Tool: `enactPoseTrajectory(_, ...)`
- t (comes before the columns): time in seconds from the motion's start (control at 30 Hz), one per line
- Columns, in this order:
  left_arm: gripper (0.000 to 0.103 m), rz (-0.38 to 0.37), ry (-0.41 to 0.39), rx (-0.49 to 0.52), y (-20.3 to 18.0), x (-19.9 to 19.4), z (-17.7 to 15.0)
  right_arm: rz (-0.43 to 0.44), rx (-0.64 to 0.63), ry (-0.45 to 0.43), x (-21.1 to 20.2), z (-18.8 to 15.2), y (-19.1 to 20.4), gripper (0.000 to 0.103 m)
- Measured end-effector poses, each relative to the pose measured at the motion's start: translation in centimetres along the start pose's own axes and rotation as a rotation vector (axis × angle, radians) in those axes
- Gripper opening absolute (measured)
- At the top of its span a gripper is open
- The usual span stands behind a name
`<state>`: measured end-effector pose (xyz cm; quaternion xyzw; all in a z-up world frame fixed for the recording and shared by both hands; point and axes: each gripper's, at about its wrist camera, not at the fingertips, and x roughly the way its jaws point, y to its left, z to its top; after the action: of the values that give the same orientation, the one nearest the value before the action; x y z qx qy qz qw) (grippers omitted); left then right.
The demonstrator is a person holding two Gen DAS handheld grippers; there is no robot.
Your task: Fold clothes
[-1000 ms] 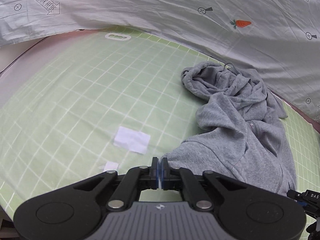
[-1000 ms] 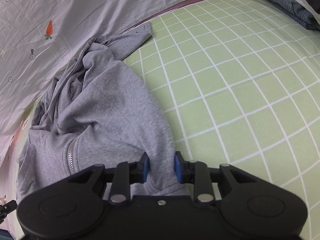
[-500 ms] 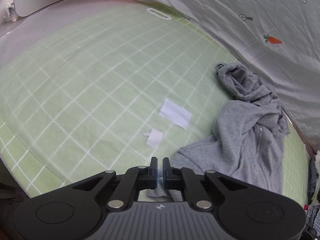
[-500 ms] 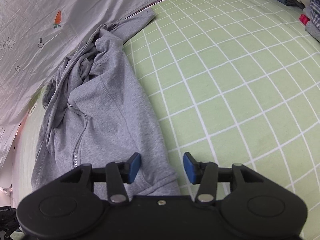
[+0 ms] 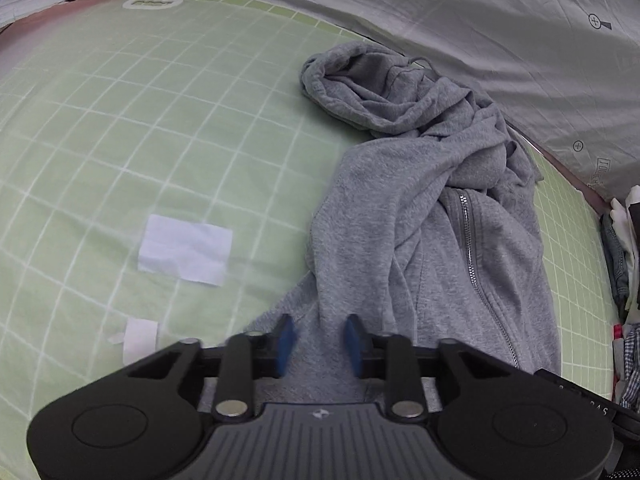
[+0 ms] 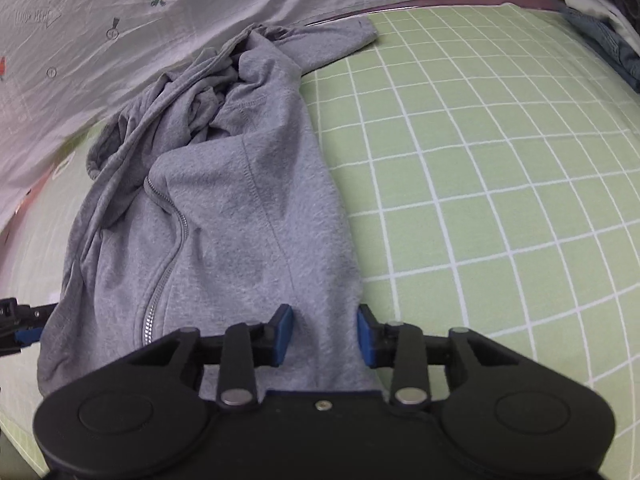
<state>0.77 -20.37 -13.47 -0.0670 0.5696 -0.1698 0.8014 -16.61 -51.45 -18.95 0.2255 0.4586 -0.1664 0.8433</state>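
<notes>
A grey zip hoodie (image 5: pixel 420 208) lies crumpled on the green checked mat (image 5: pixel 140 120), hood toward the back and zipper showing. My left gripper (image 5: pixel 320 344) stands open over the hoodie's near hem, grey cloth lying between its blue pads. In the right wrist view the same hoodie (image 6: pixel 240 200) stretches away from me, one sleeve reaching the back edge. My right gripper (image 6: pixel 325 334) is open too, its pads straddling the hem at the hoodie's right side. The left gripper's tip (image 6: pixel 20 330) shows at the far left edge.
Two white paper scraps (image 5: pixel 186 254) (image 5: pixel 140 338) lie on the mat left of the hoodie. A white sheet with carrot prints (image 5: pixel 480 20) borders the back. Stacked clothes (image 5: pixel 624 248) (image 6: pixel 600 20) sit at the right edge. Bare mat (image 6: pixel 480 160) spreads to the right.
My left gripper, shut in both earlier frames, has opened and swung back over the hoodie's hem. The right gripper has opened wider and stayed at the hem.
</notes>
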Motion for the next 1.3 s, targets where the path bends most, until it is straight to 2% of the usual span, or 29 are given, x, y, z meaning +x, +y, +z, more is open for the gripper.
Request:
enactPoseTrajectory(0.03, 0.002, 0.002, 0.003, -0.015, 0.3, -0.1, -0.4, 0.001, -0.023, -0.014, -0.2, -0.3, 0.1, 0.017)
enactPoseTrajectory(0.1, 0.002, 0.007, 0.009, -0.044, 1.0, -0.4, -1.1, 0.015, -0.045, -0.039, -0.9, -1.3, -0.5, 0.012)
enactPoseTrajectory(0.23, 0.003, 0.015, 0.020, -0.103, 2.3, -1.0, -2.5, 0.019, -0.002, -0.033, -2.2, -3.2, -1.5, 0.012)
enactPoseTrajectory(0.4, 0.004, 0.038, 0.024, -0.118, 3.0, -1.7, -4.1, -0.021, -0.060, -0.010, -3.9, -6.3, -0.3, 0.014)
enactPoseTrajectory(0.47, 0.007, 0.049, 0.024, -0.114, 3.1, -2.0, -4.8, -0.049, -0.088, 0.010, -4.0, -6.3, 0.3, 0.021)
enactPoseTrajectory(0.5, 0.009, 0.057, 0.020, -0.098, 2.8, -2.2, -4.8, -0.074, -0.100, 0.020, -4.0, -6.0, 0.5, 0.033)
enactPoseTrajectory(0.53, 0.015, 0.068, 0.012, -0.065, 2.2, -2.5, -4.4, -0.086, -0.101, 0.020, -4.0, -5.6, 0.6, 0.045)
enactPoseTrajectory(0.57, 0.020, 0.079, 0.004, -0.032, 1.6, -2.8, -4.0, -0.089, -0.095, 0.013, -4.1, -5.2, 0.6, 0.047)
enactPoseTrajectory(0.63, 0.042, 0.092, -0.027, 0.021, 0.6, -3.5, -3.1, -0.084, -0.060, -0.018, -4.3, -4.2, 0.4, 0.057)
enactPoseTrajectory(0.67, 0.049, 0.096, -0.046, 0.046, 0.1, -3.9, -2.6, -0.080, -0.040, -0.035, -4.4, -3.8, 0.2, 0.064)
enactPoseTrajectory(0.7, 0.063, 0.103, -0.070, 0.066, -0.4, -4.2, -2.2, -0.083, -0.024, -0.053, -4.4, -3.3, 0.2, 0.084)
enactPoseTrajectory(0.73, 0.075, 0.113, -0.102, 0.080, -0.8, -4.4, -1.8, -0.088, -0.013, -0.072, -4.4, -2.9, 0.2, 0.092)
enactPoseTrajectory(0.83, 0.091, 0.141, -0.191, 0.118, -1.9, -4.9, -0.8, -0.099, 0.025, -0.118, -4.0, -1.9, -0.2, 0.103)
enactPoseTrajectory(0.87, 0.097, 0.141, -0.204, 0.122, -2.1, -4.8, -0.4, -0.103, 0.039, -0.128, -3.9, -1.6, -0.4, 0.103)
enactPoseTrajectory(1.0, 0.097, 0.095, -0.184, 0.152, -3.3, -3.6, 1.3, -0.162, 0.106, -0.147, -2.8, -0.3, -1.7, 0.103)
enactPoseTrajectory(1.17, 0.098, 0.082, -0.186, 0.235, -6.4, -1.3, 4.7, -0.199, 0.219, -0.192, -1.4, 2.2, -4.0, 0.103)
enactPoseTrajectory(1.3, 0.099, 0.076, -0.189, 0.283, -9.2, 1.4, 8.2, -0.220, 0.277, -0.195, 0.4, 5.0, -5.7, 0.103)
